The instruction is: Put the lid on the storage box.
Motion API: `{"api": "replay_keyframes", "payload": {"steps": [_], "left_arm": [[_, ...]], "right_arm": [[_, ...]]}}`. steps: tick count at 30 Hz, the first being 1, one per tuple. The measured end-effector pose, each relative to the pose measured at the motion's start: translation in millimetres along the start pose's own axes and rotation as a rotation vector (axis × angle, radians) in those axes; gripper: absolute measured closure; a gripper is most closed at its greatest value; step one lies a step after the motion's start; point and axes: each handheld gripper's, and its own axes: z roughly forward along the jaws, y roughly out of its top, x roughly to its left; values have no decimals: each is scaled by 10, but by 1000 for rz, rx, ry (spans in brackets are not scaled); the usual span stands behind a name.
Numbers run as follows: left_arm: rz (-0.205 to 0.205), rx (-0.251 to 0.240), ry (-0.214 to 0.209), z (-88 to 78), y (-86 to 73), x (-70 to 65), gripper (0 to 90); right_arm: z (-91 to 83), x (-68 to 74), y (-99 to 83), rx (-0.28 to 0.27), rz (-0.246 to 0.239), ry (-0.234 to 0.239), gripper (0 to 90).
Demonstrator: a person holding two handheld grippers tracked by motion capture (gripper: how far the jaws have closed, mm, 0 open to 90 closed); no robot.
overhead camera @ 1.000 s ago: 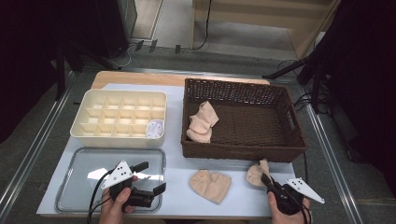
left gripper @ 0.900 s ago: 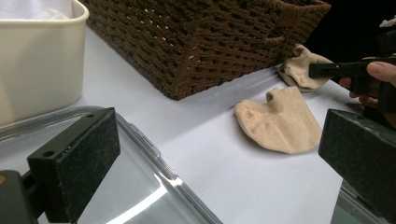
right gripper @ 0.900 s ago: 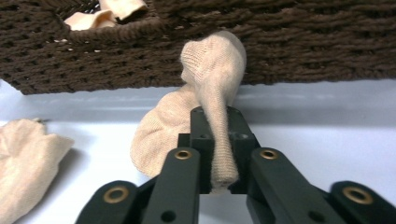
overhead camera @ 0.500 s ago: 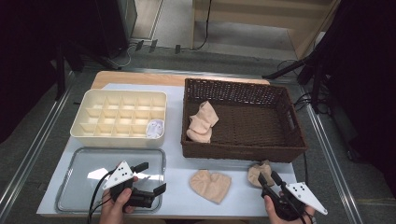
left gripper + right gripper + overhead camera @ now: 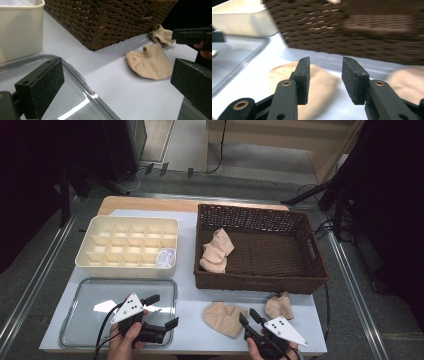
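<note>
Sock (image 5: 224, 318) flat beside basket (image 5: 260, 282) edge; right claw (image 5: 248, 318) released above; left claw (image 5: 161, 311) released.

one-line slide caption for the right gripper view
Open right tongs aimed at a beige sock lying on the table in front of the wicker basket.

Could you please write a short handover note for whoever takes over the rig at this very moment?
Left gripper: open and empty, over the right end of the clear tray.
Right gripper: open and empty, jaws pointed at the flat beige sock on the table.
Things: a second, crumpled sock lies just in front of the wicker basket; a beige sock bundle sits in the basket's left end; something white is in one cell of the cream divider box.
Done: judging by the layout, some sorting.
Left: probably grasp the flat sock next, then the crumpled one.
</note>
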Motion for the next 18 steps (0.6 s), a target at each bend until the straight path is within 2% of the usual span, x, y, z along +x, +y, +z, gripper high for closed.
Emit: {"api": "replay_keyframes", "payload": {"steps": [1,2,9,14,18], "left_arm": [[-1,0,1,1,-1,-3,0],[0,1,-1,3,-1,-7,0],[-3,3,-4,8,-3,-22,0],[1,6,-2,7,-9,-35,0],[2,8,0,11,-21,-43,0]], "right_arm": [[0,0,0,0,0,0,612],[64,97,-19,17,-17,25,619],[284,387,-68,81,-59,86,668],[473,542,-124,126,-97,96,698],[577,615,-165,151,-112,101,721]]}}
